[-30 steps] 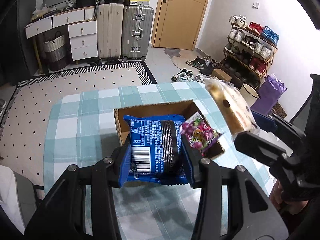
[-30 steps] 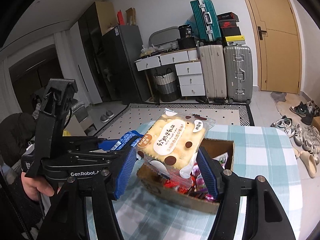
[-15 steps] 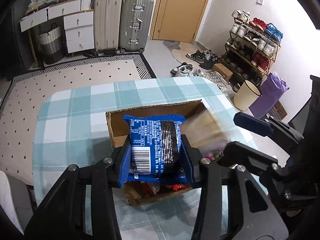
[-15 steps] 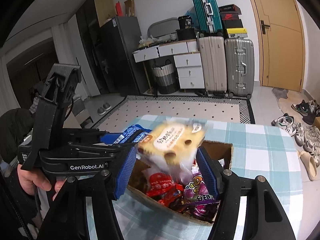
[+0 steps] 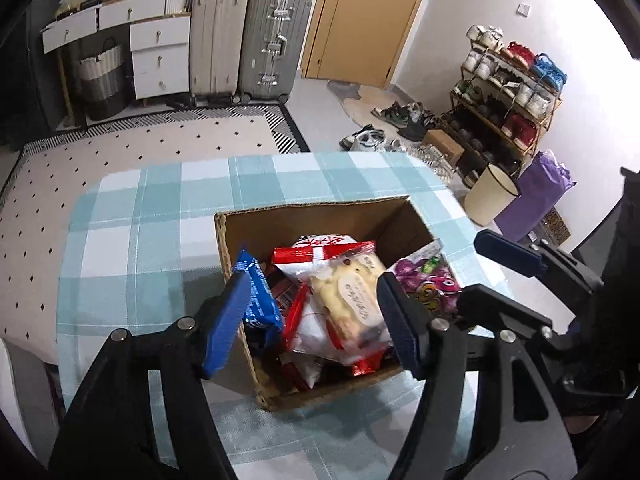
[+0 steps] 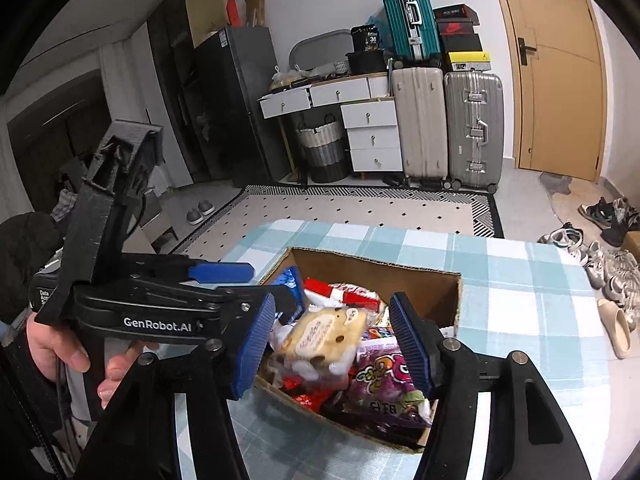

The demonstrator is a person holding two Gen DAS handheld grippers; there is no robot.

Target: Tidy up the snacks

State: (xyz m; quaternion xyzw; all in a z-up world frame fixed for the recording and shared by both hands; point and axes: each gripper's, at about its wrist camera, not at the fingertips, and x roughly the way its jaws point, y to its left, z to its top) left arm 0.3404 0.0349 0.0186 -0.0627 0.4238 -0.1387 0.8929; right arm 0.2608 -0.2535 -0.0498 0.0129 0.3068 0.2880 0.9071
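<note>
Your left gripper (image 5: 312,316) has its blue ribbed jaws spread — they have just been opening — and they hang over the near left part of the box, pressing on nothing; the blue foil snack packet (image 5: 258,300) leans just beside the left pad, inside the box's left wall. Your right gripper (image 6: 340,344) also stands parted above the box, its pads on either side of the cream biscuit packet without gripping it.

From largest to smallest: the table under its teal-and-white checked cloth (image 5: 152,216) carries everything. The open brown cardboard box (image 5: 304,220) sits toward the table's near right part, its far wall bare on the inside. Within it, the snacks lie heaped. The white bag with red trim (image 5: 320,248) lies in the middle, reaching toward the far wall. The purple candy bag with cartoon faces (image 6: 384,384) fills the box's right side, against the right wall. The cream biscuit packet with brown dots (image 6: 324,338) lies tilted on top of the pile, between the purple bag and the blue packet. Red wrappers (image 5: 294,312) show beneath it — how many you cannot tell.

In the right wrist view your left hand (image 6: 60,348) grips the black handle of its gripper at the table's left edge.
</note>
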